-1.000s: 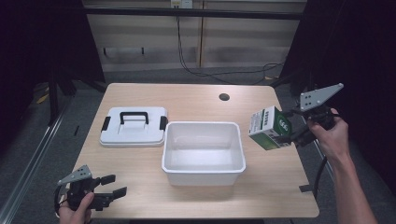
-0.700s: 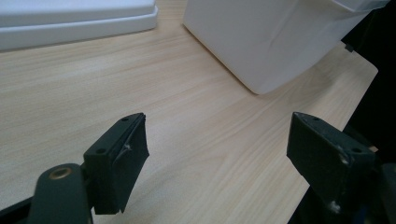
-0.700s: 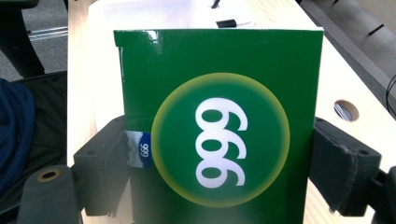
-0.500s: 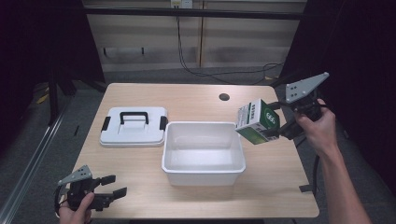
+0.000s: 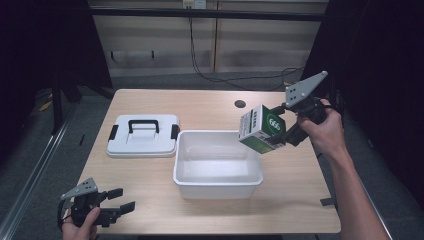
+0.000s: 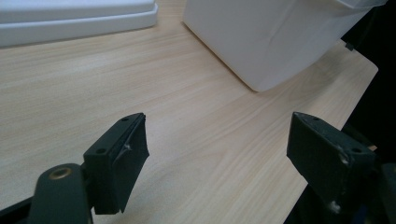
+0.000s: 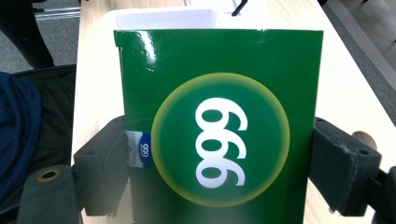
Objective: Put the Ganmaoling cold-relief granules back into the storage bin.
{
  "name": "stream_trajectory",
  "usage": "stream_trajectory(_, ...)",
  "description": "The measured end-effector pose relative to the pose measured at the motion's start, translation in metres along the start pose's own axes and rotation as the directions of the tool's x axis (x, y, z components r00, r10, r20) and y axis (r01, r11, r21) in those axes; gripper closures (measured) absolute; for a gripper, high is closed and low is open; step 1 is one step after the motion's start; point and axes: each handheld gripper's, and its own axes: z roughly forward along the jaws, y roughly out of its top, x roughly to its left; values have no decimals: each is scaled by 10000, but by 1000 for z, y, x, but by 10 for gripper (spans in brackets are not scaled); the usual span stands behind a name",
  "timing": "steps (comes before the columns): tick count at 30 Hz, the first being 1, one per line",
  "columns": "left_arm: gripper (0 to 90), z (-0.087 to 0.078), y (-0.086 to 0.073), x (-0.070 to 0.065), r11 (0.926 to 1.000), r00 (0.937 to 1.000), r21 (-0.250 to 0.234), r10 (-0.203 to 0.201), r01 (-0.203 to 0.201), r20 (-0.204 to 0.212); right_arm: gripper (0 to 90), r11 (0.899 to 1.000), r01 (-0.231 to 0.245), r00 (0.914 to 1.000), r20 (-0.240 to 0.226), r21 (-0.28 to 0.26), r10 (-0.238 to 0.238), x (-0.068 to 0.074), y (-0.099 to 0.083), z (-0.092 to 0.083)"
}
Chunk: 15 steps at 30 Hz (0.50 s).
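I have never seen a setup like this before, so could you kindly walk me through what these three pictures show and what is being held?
No robot arm is involved: a person holds a handheld gripper in each hand, each with two black fingers. The high view looks down on the wooden table from above. The other two pictures come from small cameras riding on the grippers, looking along their fingers.

On the table stand an open white bin and, beside it, its white lid with a black handle.

The right gripper is closed on a green box printed with 999, held in the air over the bin's right edge; the right gripper view shows it close up between the fingers.

The left gripper sits low at the table's near left corner, fingers apart and holding nothing.
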Motion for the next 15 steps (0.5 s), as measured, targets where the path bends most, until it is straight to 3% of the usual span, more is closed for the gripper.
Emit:
stream_trajectory(9,203,1,1,-1,9999,9999,-38,100,-100,57,159,9971,85,9993,-366,763,-57,-1,10,24)
stream_trajectory(15,181,-1,2,-5,9985,9986,-244,502,-497,183,159,9894,300,9987,-461,1420,-236,-1,14,38)
